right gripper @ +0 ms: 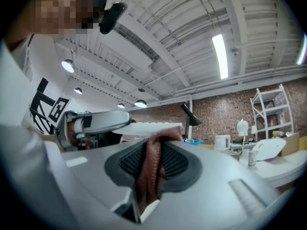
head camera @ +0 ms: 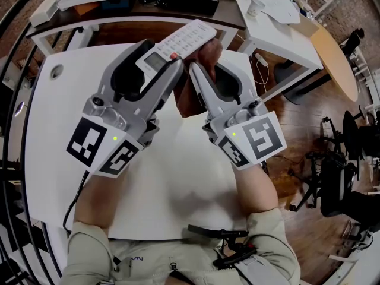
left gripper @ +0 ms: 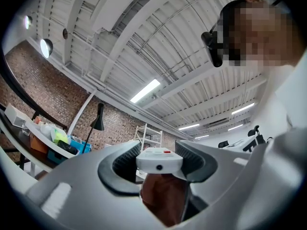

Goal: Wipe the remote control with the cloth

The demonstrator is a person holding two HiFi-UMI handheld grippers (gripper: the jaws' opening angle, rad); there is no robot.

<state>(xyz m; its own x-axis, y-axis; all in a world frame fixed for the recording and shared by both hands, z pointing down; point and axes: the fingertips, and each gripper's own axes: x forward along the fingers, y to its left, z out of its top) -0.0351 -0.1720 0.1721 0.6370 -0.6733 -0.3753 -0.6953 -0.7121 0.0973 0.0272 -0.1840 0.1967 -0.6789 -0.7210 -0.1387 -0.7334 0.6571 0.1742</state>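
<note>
Above the far half of the white table [head camera: 59, 111], the remote control [head camera: 184, 40] is held clear of the tabletop in the left tool [head camera: 163, 55]. That tool's jaws stand moderately apart and press on the remote's two long sides. The remote's long axis runs away from the person and toward the table's far right corner. Its keypad faces up. The end with the red button and the small dark lens points back toward the person, and the left gripper view shows that end face between the ribbed pads. The rest of the body juts out past the jaws.

Over the table's middle, the right tool [head camera: 206, 61] has its jaws narrow, pinching a brown cloth [right gripper: 151, 171]. The cloth's bunched top rises past the fingertips and appears to touch the remote's underside.
</note>
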